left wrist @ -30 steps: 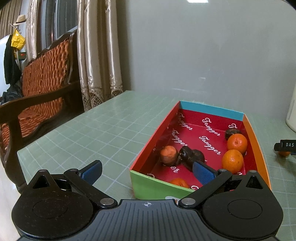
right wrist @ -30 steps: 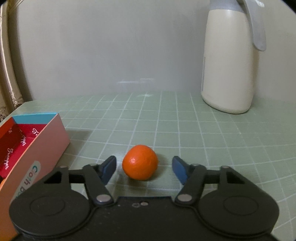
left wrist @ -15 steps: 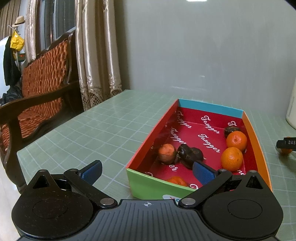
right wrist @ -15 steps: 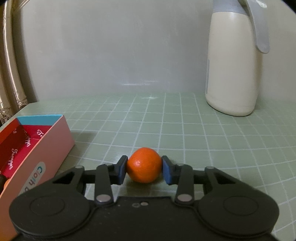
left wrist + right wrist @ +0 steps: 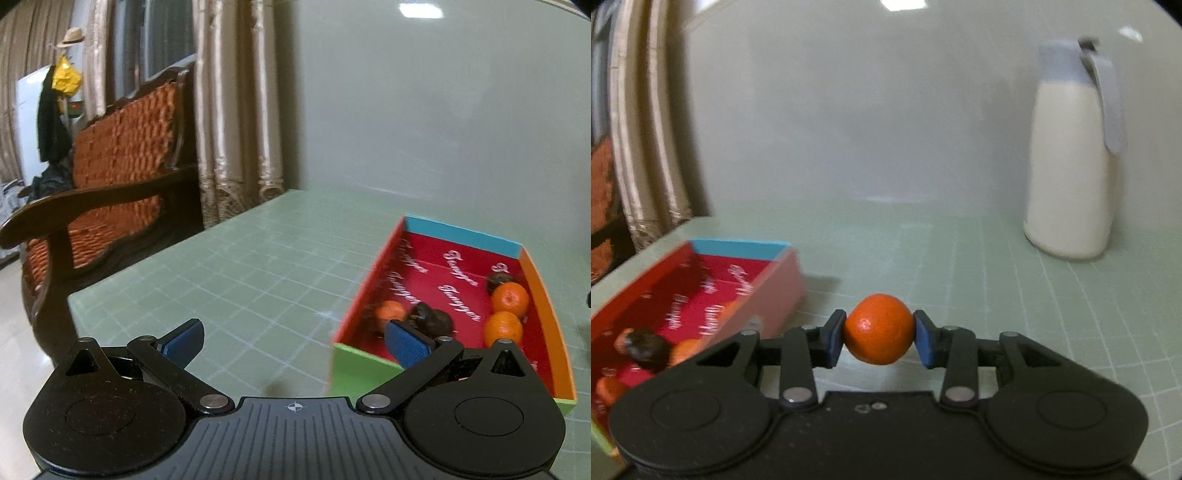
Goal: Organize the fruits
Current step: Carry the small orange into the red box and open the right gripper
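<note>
Right gripper (image 5: pixel 879 338): its two blue pads squeeze a small orange (image 5: pixel 878 328) from both sides, so it is grasping the fruit.
Small orange: it sits right between the pads, round and shiny, in the middle of the right wrist view. The green table shows under it and it looks lifted off the table.
Box from the right side (image 5: pixel 775 295): it is to the left of the held orange and a bit lower in the view, near but not touching. Its outer wall is pink, its far end is blue and its inside is red with white writing.
Left gripper (image 5: pixel 293 341): its blue pads stand far apart with nothing between them. It hangs over the green table (image 5: pixel 240 280), and its right pad shows in front of the box's near left corner.
Box from the left side (image 5: pixel 365 365): the near wall is green and the right wall is orange.
Fruits in the box: two oranges (image 5: pixel 509 299) lie by the right wall, one behind the other. A dark fruit (image 5: pixel 430 319) lies near the middle, with an orange-brown one (image 5: pixel 391 312) just beside it on the left. Another dark one (image 5: pixel 498 281) is behind the far orange.
Jug (image 5: pixel 1071 166): a tall cream jug with a grey top stands on the table, well apart to the right.
Bench (image 5: pixel 122 155): a dark wooden bench with orange cushions stands left of the table, by long curtains (image 5: pixel 236 110).
</note>
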### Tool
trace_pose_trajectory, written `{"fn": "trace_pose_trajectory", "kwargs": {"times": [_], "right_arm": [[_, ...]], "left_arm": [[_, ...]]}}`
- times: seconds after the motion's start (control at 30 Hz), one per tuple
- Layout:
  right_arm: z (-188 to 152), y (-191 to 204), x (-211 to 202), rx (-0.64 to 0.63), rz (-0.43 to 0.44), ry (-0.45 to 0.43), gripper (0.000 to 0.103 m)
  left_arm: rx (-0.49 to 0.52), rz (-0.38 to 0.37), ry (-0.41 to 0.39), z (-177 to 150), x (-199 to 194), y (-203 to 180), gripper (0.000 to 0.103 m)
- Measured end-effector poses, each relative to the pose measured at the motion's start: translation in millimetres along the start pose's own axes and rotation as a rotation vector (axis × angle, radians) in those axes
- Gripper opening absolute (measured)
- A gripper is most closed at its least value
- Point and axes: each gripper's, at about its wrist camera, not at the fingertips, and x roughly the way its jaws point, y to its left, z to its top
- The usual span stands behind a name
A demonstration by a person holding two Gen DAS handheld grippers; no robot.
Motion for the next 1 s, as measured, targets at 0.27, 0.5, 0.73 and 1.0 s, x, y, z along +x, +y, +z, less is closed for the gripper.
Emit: {"fn": "trace_pose_trajectory", "kwargs": {"times": [0.27, 0.5, 0.73, 1.0], "right_arm": [[5, 50, -27, -0.098, 0.103, -0.052, 0.038], [6, 95, -31, -0.174, 0.191, -0.039, 0.038], [-7, 135, -22, -0.248, 0.240, 0.031, 0.038], [-16, 149, -7, -0.254, 0.232, 0.110, 0.038]], "left_arm": [[-0.064, 0.049, -0.004, -2, -1, 37, 0.103], [-0.117, 0.087, 0.012, -5, 3, 68, 0.103], [-0.139, 0.110, 0.021, -9, 4, 89, 0.103], [-0.177, 0.116, 0.035, -10, 9, 108, 0.103]]}}
